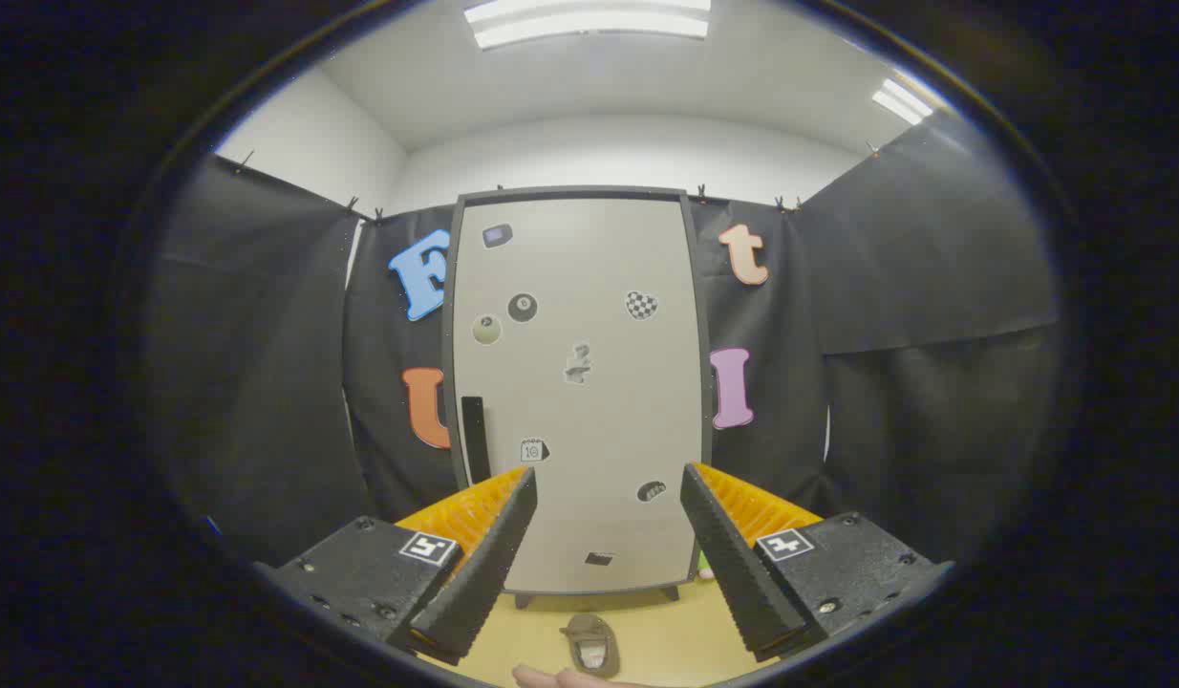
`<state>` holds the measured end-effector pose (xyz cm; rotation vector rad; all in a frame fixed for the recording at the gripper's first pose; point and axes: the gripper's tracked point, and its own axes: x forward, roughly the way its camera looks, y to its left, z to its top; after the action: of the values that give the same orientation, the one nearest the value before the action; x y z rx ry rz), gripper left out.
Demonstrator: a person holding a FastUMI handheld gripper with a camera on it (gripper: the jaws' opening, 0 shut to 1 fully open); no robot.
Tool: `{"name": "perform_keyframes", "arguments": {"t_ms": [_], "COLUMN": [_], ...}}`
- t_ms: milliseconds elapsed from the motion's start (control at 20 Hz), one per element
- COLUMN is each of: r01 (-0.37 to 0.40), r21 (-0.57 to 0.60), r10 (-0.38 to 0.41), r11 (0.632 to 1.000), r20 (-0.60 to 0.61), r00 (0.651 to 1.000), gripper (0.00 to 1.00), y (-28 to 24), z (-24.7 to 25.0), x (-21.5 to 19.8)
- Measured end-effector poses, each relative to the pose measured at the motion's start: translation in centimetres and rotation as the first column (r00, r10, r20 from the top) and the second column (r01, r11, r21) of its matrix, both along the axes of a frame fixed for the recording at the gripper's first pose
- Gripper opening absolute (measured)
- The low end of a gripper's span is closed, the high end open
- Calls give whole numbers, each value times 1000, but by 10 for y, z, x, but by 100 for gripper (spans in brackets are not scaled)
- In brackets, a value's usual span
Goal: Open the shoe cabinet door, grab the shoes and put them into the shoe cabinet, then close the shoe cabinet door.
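Ahead, jaws [609, 483] gape wide before the closed shoe cabinet door [580, 382], shoe [591, 645] below.

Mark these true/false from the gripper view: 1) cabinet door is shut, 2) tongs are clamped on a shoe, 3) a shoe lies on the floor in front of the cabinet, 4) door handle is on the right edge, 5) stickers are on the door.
1) The shoe cabinet door is shut. True.
2) The tongs are clamped on a shoe. False: their fingers stand open with nothing between them.
3) A shoe lies on the floor in front of the cabinet. True.
4) The handle is on the door's right edge. False: the black handle sits by the left edge.
5) Stickers are on the door. True.
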<state>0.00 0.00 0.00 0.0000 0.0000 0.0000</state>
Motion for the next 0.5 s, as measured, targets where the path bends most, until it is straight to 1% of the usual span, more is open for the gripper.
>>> {"name": "perform_keyframes", "arguments": {"t_ms": [500], "r01": [-27], "r21": [-35], "r10": [27], "r11": [999], "r20": [-6], "r00": [1000], "gripper": [99], "y": [21], "z": [-6], "x": [1]}}
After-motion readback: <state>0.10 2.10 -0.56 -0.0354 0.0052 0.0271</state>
